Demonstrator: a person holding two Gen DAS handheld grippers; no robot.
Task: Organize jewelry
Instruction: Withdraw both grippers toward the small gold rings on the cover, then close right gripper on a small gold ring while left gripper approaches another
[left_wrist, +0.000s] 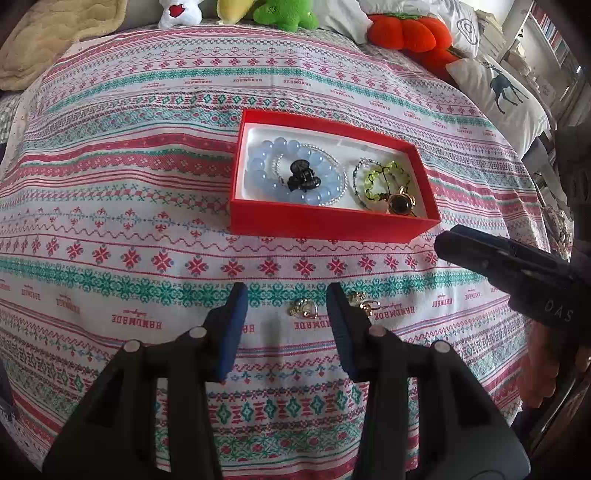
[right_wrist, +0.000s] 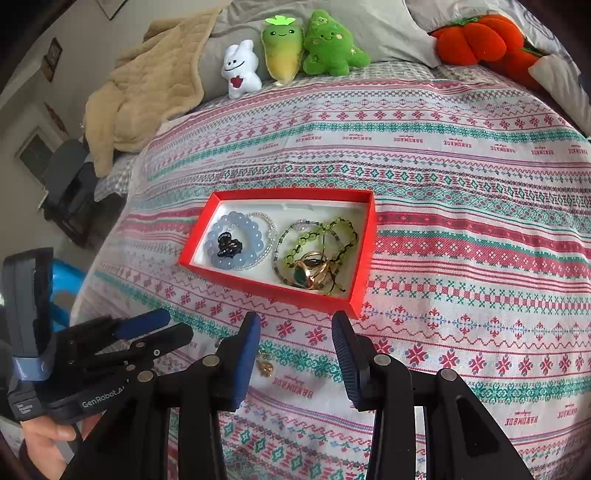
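While both grippers (left_wrist: 287, 325) (right_wrist: 295, 354) gape empty, gold earrings (left_wrist: 303, 308) on cloth, red box (left_wrist: 325, 225) beyond

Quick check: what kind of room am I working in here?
Most likely a bedroom: the red jewelry box sits on a patterned bedspread, with plush toys and pillows at its far edge.

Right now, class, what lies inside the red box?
The red box holds a blue bead bracelet ringing a black hair claw, plus green beads and gold rings. Anything beneath stays hidden.
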